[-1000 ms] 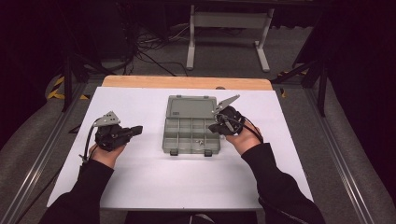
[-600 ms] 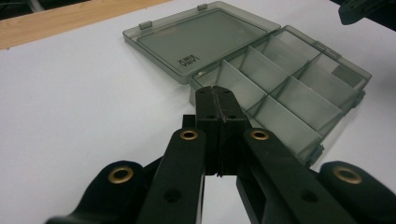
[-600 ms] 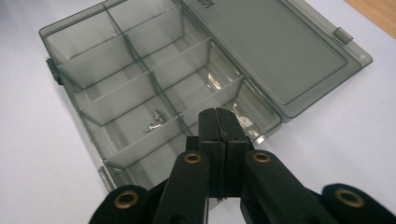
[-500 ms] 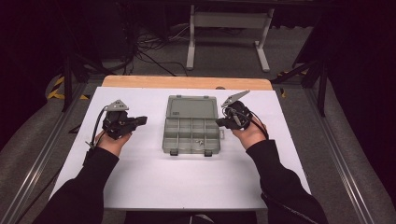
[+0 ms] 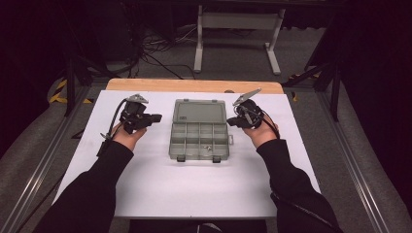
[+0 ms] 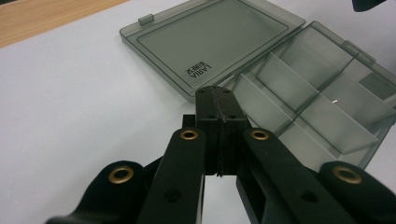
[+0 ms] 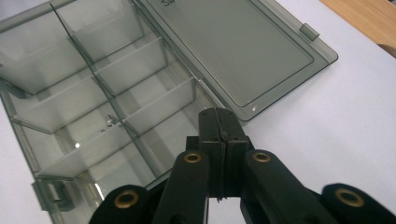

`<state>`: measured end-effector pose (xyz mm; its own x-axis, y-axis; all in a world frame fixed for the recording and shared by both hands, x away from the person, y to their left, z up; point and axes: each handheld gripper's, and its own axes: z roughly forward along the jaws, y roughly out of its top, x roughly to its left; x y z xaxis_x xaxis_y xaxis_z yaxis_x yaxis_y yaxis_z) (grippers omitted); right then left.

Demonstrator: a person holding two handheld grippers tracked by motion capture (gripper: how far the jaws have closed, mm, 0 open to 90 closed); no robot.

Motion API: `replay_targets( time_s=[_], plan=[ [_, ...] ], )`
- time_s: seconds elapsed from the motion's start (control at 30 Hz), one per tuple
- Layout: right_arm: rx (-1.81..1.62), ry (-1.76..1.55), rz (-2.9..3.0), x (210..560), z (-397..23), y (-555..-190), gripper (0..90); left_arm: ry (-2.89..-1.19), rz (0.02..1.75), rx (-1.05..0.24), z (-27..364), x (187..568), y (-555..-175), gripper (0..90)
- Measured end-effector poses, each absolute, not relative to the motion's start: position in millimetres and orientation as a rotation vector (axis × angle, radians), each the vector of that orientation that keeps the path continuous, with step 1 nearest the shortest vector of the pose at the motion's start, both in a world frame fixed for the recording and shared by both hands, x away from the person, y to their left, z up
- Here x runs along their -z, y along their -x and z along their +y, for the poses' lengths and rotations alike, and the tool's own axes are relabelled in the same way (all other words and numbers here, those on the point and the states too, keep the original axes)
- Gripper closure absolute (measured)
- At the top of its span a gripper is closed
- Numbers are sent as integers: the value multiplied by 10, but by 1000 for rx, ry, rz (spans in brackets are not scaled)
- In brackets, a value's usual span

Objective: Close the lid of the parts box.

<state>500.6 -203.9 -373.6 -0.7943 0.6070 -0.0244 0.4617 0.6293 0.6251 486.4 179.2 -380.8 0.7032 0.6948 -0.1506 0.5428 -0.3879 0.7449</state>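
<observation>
We found the organiser box at table centre, lid folded flat at twelve o'clock. Left gripper and right gripper flanked it, jaws fully closed, empty. Handling appeared not yet begun.

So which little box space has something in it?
A front-row space, second from the right end in the high view, holds small metal bits; the box's other spaces look empty.

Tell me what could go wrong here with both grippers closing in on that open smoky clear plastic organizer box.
1. The smoky clear plastic organizer box lies loose on the white table; a nudge from the shut left gripper or right gripper could slide it.
2. Small metal parts in one compartment could bounce out.
3. Its flat open lid could get pressed or strained.
</observation>
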Motion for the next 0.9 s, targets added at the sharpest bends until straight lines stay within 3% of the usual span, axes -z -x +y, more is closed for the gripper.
replay_targets(
  time_s=[0.37, 0.9],
  plan=[
    [-867, -867, 2606, 3818, -2087, -5176, 900, -2044, 1047, -251, 1688, 3834, -5146, 899],
    [-793, -903, 2620, 3961, -2148, -5475, 900, -2120, 1101, -288, 1524, 4011, -5449, 899]
  ],
)
